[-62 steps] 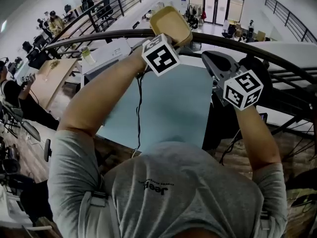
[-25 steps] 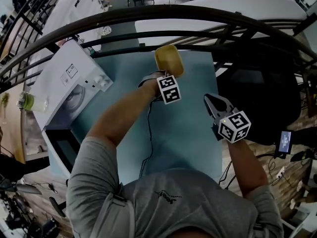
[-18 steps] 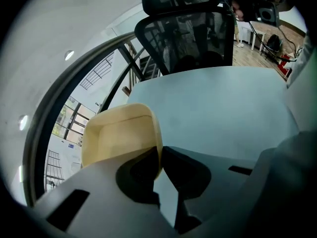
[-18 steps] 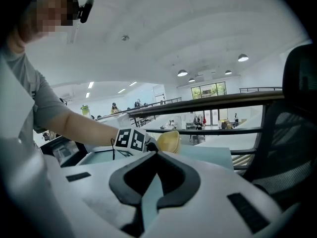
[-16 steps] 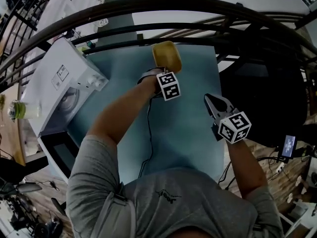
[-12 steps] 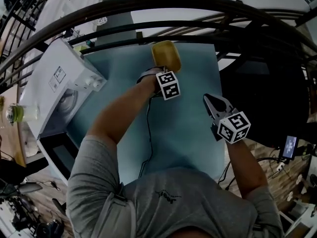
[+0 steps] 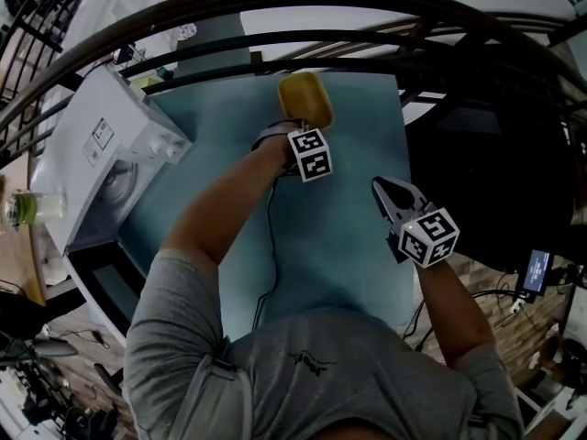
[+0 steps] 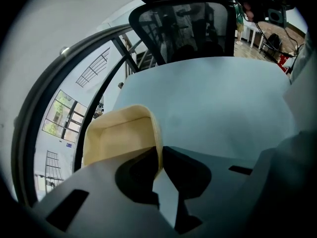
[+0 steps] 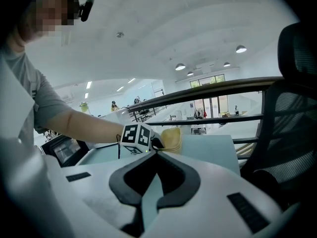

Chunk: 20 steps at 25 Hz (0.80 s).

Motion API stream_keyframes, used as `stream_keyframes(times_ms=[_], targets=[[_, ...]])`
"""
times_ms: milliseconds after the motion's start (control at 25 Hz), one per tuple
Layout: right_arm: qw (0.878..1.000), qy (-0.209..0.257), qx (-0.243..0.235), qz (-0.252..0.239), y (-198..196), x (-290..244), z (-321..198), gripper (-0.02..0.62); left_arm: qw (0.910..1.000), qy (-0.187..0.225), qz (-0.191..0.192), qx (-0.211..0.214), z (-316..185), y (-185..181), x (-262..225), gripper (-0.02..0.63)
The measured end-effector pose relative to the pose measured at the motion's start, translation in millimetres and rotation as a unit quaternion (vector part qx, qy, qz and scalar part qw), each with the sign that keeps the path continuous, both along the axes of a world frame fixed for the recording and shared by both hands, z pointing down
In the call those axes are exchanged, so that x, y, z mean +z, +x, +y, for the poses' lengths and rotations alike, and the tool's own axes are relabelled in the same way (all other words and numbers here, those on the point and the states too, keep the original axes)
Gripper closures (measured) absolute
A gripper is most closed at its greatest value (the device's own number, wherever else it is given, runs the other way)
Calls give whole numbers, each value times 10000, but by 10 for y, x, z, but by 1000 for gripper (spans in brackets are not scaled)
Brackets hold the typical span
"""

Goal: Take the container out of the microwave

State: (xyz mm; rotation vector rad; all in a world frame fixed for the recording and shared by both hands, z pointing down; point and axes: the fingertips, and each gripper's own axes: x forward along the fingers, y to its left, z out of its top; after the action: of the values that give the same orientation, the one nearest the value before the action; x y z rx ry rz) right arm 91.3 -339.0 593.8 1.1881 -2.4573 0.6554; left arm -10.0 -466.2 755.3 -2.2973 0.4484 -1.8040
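The yellow container (image 7: 304, 99) is out of the white microwave (image 7: 101, 154) and sits low over the far end of the light blue table (image 7: 348, 246). I cannot tell whether it touches the top. My left gripper (image 7: 299, 126) is shut on its near rim. In the left gripper view the thin wall of the container (image 8: 119, 138) is pinched between the pads of my left gripper (image 8: 159, 155). My right gripper (image 7: 378, 189) hovers over the table's right side, shut and empty. In the right gripper view my right gripper (image 9: 157, 155) points toward the container (image 9: 172, 139).
The microwave stands at the table's left with its door (image 7: 101, 282) hanging open. A black cable (image 7: 266, 236) runs along the table from my left hand. A dark railing (image 7: 275, 7) curves behind the table. A black mesh chair (image 7: 477, 172) stands to the right.
Both grippers have come down. The container, earlier held high by the railing, has sunk close to the far part of the table, still in my left gripper. My right gripper stays empty.
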Motion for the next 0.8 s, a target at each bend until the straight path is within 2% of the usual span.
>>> stream_keyframes(times_ms=[160,280,320,440,600,800], targets=[[10000,0,31,13,23,-36,64,578,9995,262,-184,65,-20,-3,25,537],[10000,53,31,34,22,-106,105,578,9995,278,-145,-33,9,-5,18,427],[10000,68,26,45,22,-131,118,578,9995,289,-68,-93,19,1,-17,409],[9999,108,-17,88,6,-221,156,578,9985,426,207,-276,29,18,-220,383],[9996,239,-111,103,-69,-410,217,578,9951,514,665,-518,112,33,-606,381],[9988,432,-210,34,-187,-632,303,578,9829,319,1534,-968,455,66,-1060,382]])
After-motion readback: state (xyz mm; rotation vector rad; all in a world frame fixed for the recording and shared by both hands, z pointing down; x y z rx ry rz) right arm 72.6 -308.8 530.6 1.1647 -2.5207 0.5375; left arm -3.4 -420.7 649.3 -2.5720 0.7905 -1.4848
